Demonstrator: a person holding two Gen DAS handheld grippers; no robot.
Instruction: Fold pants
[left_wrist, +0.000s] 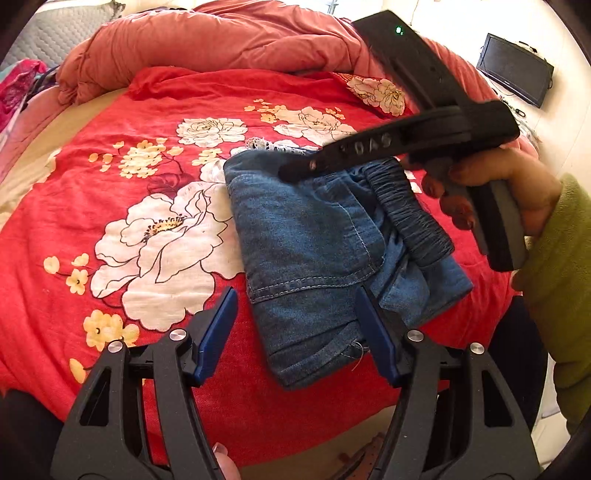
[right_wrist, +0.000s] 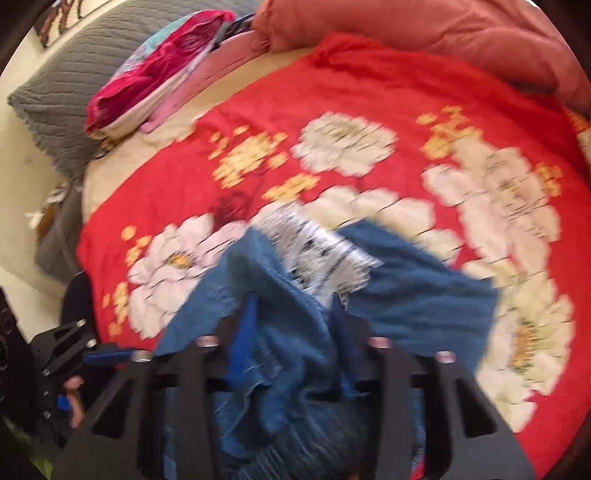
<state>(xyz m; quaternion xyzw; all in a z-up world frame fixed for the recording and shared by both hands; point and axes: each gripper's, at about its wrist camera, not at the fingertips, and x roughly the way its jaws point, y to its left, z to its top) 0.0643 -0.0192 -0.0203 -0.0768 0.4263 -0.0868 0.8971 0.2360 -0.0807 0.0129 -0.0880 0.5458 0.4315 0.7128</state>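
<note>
The folded blue denim pants (left_wrist: 314, 251) lie on the red flowered bedspread (left_wrist: 147, 184), elastic waistband (left_wrist: 410, 210) to the right. My left gripper (left_wrist: 295, 332) is open just above the near end of the pants, its right finger (left_wrist: 376, 336) over the cloth. My right gripper (left_wrist: 291, 171) reaches in from the right over the far edge of the pants. In the blurred right wrist view, the right gripper (right_wrist: 293, 314) has pants cloth (right_wrist: 288, 354) bunched between its fingers, with a white lace trim (right_wrist: 314, 251) beyond; how tightly it grips is unclear.
A salmon-pink quilt (left_wrist: 221, 40) is bunched along the far side of the bed. A grey quilted pillow (right_wrist: 62, 96) and a pink folded cloth (right_wrist: 155, 77) lie at the far left. A dark monitor (left_wrist: 515, 68) stands on the right.
</note>
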